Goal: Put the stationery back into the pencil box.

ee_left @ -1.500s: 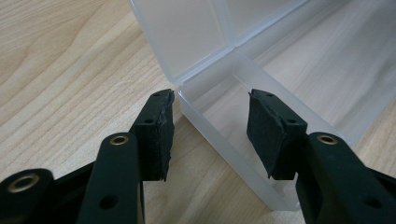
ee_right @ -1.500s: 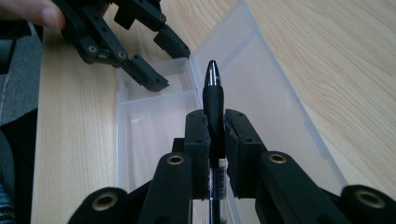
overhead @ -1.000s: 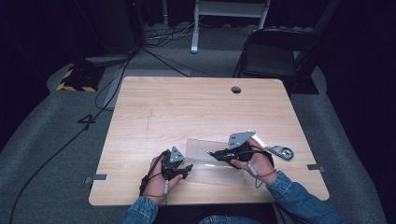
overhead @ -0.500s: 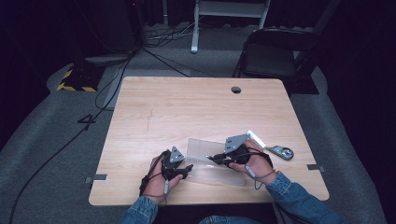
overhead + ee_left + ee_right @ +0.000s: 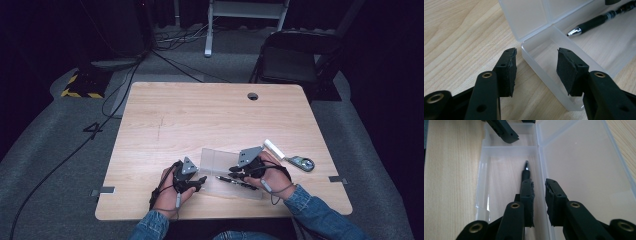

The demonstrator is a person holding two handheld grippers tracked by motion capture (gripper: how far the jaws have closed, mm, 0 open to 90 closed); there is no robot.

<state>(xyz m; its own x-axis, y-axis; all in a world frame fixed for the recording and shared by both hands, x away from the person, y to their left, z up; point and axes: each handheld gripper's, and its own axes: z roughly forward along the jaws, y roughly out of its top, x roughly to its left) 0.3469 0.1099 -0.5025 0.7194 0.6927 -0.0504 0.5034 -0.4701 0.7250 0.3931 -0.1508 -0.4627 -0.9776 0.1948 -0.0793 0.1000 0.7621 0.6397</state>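
A clear plastic box (image 5: 220,157) lies open near the table's front edge, with a black pen (image 5: 239,181) lying in its long compartment. My left gripper (image 5: 200,181) is at the box's left end. In the left gripper view it (image 5: 536,53) stands open astride the box's end wall (image 5: 544,72), one pad outside and one inside the small compartment, with the pen (image 5: 599,21) beyond. My right gripper (image 5: 231,172) hovers over the box. Its jaws (image 5: 539,183) have just been opening and stand slightly apart. The pen (image 5: 526,171) runs under the left jaw, and no pad presses on it.
A white stick (image 5: 274,148) and a small grey-blue gadget (image 5: 302,163) lie right of the box. The table top (image 5: 200,115) has a cable hole (image 5: 252,96) at the back. A folding chair (image 5: 292,62) and floor cables stand beyond the table.
My right gripper has edged slightly toward the near edge over the box. The left hand and the box have stayed put.
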